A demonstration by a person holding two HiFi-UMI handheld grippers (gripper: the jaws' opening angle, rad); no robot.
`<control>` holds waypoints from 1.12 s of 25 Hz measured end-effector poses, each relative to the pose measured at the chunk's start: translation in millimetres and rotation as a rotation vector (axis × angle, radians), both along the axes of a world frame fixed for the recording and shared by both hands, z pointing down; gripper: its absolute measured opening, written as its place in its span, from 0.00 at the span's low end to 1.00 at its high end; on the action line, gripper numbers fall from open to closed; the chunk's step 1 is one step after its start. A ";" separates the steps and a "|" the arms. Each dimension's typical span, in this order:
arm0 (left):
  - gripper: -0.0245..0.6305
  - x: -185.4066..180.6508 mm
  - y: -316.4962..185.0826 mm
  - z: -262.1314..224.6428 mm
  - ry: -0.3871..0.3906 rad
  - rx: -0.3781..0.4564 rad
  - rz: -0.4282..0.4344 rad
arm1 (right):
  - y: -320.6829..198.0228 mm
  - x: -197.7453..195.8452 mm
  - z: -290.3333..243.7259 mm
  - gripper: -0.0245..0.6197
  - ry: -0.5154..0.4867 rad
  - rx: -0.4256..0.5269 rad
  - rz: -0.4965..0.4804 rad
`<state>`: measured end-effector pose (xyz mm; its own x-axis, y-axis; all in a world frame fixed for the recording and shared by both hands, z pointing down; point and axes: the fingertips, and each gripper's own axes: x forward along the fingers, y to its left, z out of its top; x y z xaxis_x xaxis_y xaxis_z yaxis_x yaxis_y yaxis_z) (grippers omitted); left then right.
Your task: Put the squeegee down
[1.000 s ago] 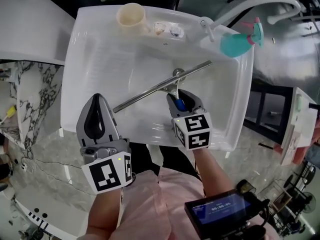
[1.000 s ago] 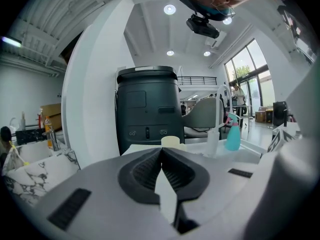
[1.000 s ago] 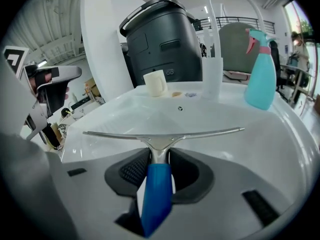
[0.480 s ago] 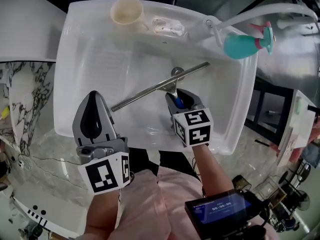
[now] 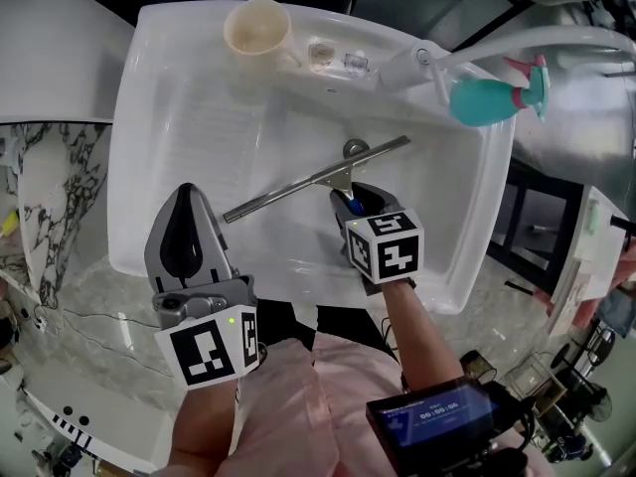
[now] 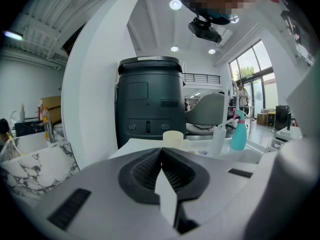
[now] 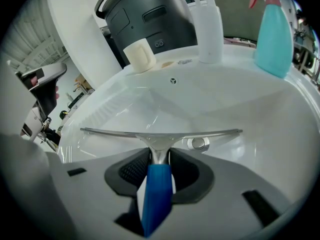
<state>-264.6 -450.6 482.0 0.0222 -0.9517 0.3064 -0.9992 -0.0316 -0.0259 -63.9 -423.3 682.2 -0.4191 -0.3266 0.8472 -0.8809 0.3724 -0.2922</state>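
At the lower left, the left gripper [image 5: 190,195] hung over the sink basin's [image 5: 127,157] front rim, its jaws pressed together on nothing. Bare white floor lay open from there to the cup [image 5: 256,28] on the back ledge. At centre, the squeegee [image 5: 316,177] slanted across the basin just in front of the drain [image 5: 355,149], both blade ends well clear of the walls; whether it touched the floor could not be told. The right gripper [image 5: 353,199] clamped its blue handle. At the upper right stood the spray bottle [image 5: 487,102]. Compared with a second before, the right gripper had tipped steeper, its grip unchanged.
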 end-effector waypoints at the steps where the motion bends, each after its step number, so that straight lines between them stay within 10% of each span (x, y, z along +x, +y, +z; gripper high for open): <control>1: 0.05 -0.3 0.1 -0.2 0.001 0.000 0.000 | 0.5 -0.3 0.7 0.24 0.000 -0.008 -0.001; 18: 0.05 3.8 3.8 -16.2 0.006 0.030 0.010 | -1.1 1.1 -6.3 0.35 0.001 0.013 0.003; 28: 0.05 22.0 24.3 -78.7 -0.033 0.136 0.033 | -14.3 0.2 -98.5 0.35 -0.073 0.240 0.010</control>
